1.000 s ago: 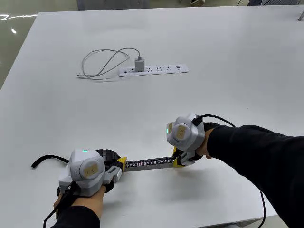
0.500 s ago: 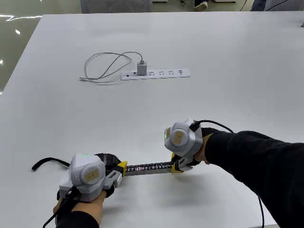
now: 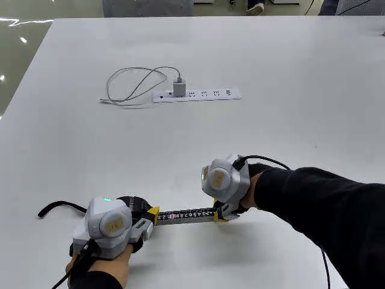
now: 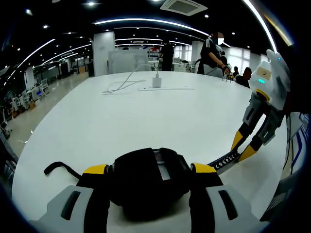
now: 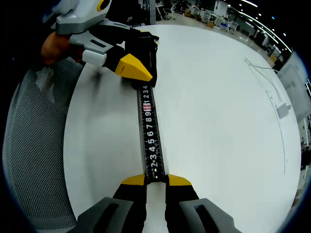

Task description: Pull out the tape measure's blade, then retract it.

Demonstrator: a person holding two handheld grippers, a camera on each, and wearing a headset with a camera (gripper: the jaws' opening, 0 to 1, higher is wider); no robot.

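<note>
left tongs [image 4: 149, 168] clamp the black tape measure [image 4: 148, 187] on the bench [image 3: 240, 138]; right tongs [image 5: 155, 180] pinch the tip of its blade [image 5: 149, 128].

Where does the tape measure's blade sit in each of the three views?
Head view: blade lies low centre, running left to right.
Left gripper view: blade is a short numbered strip at lower right.
Right gripper view: blade runs up the middle, numbers readable.
Shared landmark: the black case at the blade's end.
</note>
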